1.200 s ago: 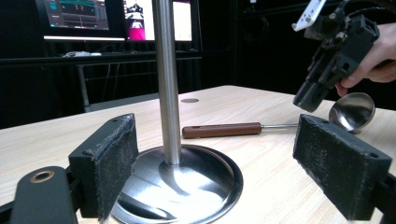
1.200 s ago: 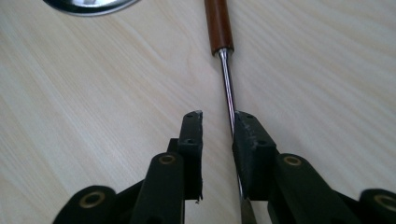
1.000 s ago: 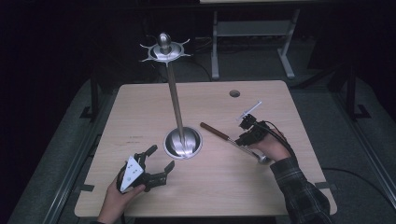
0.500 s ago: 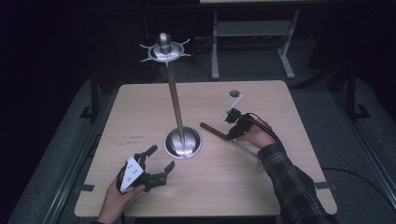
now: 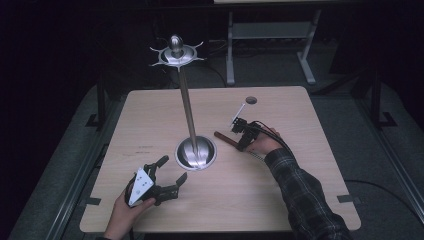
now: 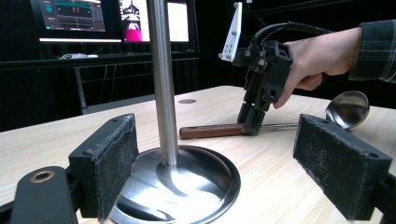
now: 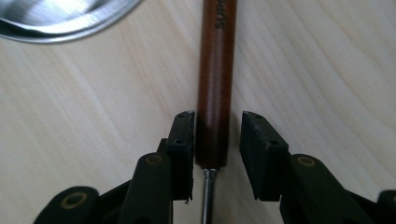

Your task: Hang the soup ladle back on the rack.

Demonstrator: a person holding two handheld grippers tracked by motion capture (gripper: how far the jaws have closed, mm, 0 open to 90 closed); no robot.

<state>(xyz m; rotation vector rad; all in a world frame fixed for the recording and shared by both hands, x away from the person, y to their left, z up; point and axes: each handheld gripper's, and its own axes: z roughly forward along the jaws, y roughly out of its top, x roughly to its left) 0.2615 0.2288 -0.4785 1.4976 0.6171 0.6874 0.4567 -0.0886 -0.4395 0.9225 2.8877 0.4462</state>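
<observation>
Ladle: lies flat on table, right of stand base; wooden handle points toward base, bowl away.
Left claw: nearest, resting low at front edge; jaws wide, nothing between, facing the pole.
Right claw: straddles handle's rear end; narrow gap, pads not yet pressing.
Stand: tall pole, steel base, hook crown on top.
Risk: round handle may roll or slip if gripped off-centre; lifted ladle could clip pole.
Room: bare table right and behind; far edge well apart.
</observation>
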